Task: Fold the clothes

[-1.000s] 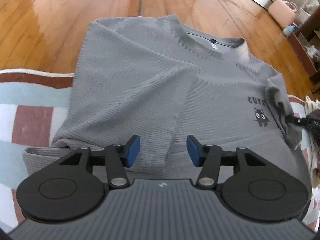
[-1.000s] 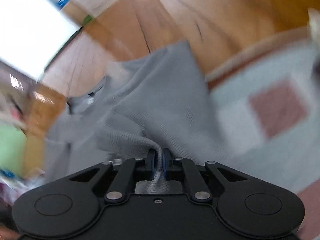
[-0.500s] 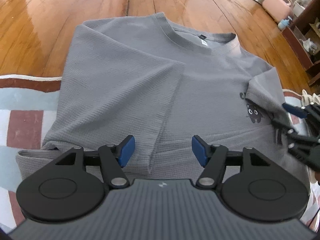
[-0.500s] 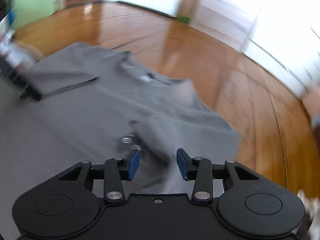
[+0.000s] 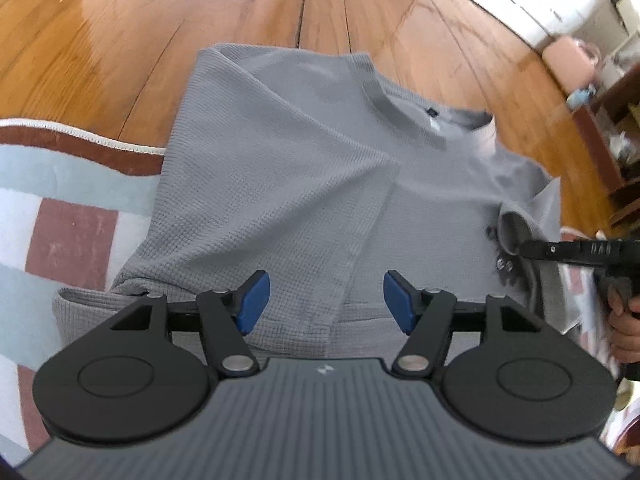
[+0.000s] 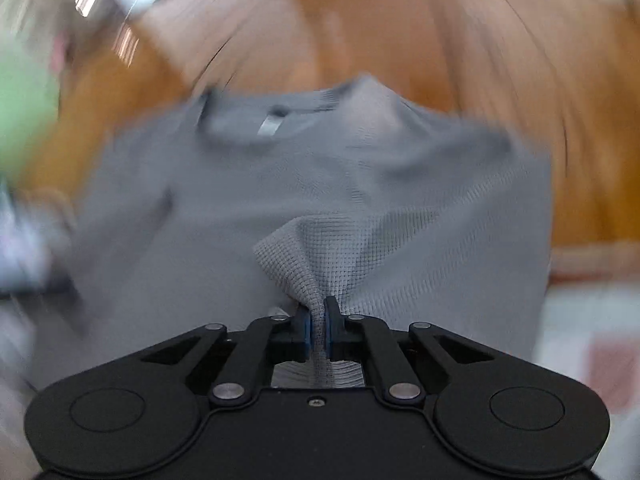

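The right gripper (image 6: 317, 328) sits at 6 o'clock with its jaws pressed together on a bunched peak of the grey T-shirt (image 6: 304, 184), the waffle-knit cloth fanning upward from the blue pads (image 6: 307, 330). The shirt spreads across the centre, its collar (image 6: 264, 120) at about 12 o'clock with a pale neck label (image 6: 269, 126) inside. Wooden floor (image 6: 440, 40) fills the top from 10 to 2 o'clock (heavily motion-blurred). A rug (image 6: 592, 308) with pale and reddish patches lies at 3 to 4 o'clock.
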